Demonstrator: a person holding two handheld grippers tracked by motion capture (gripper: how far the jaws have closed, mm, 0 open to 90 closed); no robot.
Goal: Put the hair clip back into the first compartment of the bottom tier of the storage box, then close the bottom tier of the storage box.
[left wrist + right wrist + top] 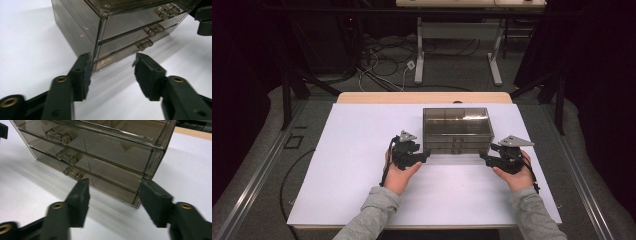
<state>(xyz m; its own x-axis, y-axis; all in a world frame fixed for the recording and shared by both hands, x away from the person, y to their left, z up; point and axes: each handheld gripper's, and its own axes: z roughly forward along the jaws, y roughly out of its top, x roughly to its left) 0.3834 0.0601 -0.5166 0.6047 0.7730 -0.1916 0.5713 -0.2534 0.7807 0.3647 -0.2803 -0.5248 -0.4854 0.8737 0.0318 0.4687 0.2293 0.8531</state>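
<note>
Standing on the white sheet (362, 165) just past the table's middle: a smoky clear drawer box (456, 129), three drawers stacked, each with a small clear handle (146, 44) at its front centre, top tray open to above. Flanked at its near corners by both grippers. Left gripper (426, 156) at the front left corner, jaws spread wide, holding nothing; seen in the left gripper view straddling the bottom corner edge, one pad (85, 72) close against the box's side, the other (145, 70) out before the lowest drawer. Right gripper (484, 157) at the front right corner, likewise spread wide and empty, its pads to either side of the lower right corner in the right gripper view. Contact with the box hard to tell. Beyond the table, a floor with cables (382, 65) and a white desk frame (457, 45).
</note>
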